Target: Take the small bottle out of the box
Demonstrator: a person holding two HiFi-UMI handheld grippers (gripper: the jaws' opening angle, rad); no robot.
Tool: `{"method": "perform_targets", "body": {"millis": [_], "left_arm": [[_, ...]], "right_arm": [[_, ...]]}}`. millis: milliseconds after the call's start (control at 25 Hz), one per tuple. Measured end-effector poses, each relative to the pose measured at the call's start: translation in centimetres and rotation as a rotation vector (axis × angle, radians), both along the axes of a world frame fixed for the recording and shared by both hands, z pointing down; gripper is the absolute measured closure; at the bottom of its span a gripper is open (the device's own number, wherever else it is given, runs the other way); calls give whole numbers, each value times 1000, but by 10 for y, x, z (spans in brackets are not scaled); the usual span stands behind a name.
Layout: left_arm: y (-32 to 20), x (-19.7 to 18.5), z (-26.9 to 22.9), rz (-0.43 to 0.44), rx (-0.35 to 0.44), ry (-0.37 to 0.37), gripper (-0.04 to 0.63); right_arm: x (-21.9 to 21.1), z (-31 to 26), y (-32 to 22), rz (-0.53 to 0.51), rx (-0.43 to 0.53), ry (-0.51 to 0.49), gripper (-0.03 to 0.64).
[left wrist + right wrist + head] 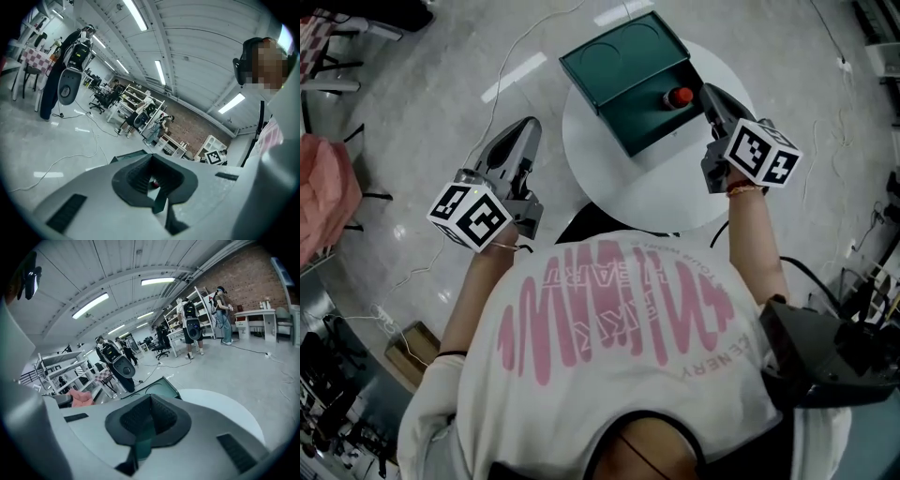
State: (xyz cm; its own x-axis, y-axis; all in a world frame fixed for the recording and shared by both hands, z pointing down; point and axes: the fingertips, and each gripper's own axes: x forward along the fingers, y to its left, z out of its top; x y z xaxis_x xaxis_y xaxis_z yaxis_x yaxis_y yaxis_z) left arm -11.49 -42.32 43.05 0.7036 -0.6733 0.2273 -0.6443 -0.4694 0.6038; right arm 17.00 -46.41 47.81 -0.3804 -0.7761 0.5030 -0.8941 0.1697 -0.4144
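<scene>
A dark green box (623,70) lies on the round white table (619,187). The small bottle's red cap (679,97) shows at the box's right edge; I cannot tell whether it stands inside the box or just beside it. My right gripper (705,90) hovers just right of the cap, shut and empty. My left gripper (529,124) is off the table's left side over the floor, also shut with nothing in it. The left gripper view shows a red spot (153,183) through the closed jaws, and the right gripper view shows the box (157,387) just ahead.
Cables (525,37) run across the grey floor. A pink cloth (319,197) hangs at the left and a cardboard box (412,352) sits on the floor behind me. People with backpacks (190,326), chairs and shelves stand further off in the hall.
</scene>
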Motion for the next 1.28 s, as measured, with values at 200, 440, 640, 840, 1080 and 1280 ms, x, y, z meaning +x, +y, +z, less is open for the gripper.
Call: {"method": "perform_targets", "body": {"millis": [200, 440, 640, 840, 1080, 1280], "left_arm": [[-15, 0, -18, 16, 25, 13, 588], [-31, -30, -12, -17, 56, -43, 588], [-41, -65, -14, -107, 78, -33, 588], [-11, -62, 10, -127, 14, -21, 588], [-1, -64, 33, -132, -69, -28, 588], [-3, -65, 34, -141, -62, -22, 588]], "right_arm": [[3, -4, -1, 23, -17, 33, 614], [9, 13, 4, 49, -79, 62, 611], [3, 37, 11, -24, -141, 91, 461], [1, 58, 20, -77, -164, 112, 416], [-3, 63, 8, -97, -187, 159, 414], [-6, 74, 2, -112, -208, 208, 414]]}}
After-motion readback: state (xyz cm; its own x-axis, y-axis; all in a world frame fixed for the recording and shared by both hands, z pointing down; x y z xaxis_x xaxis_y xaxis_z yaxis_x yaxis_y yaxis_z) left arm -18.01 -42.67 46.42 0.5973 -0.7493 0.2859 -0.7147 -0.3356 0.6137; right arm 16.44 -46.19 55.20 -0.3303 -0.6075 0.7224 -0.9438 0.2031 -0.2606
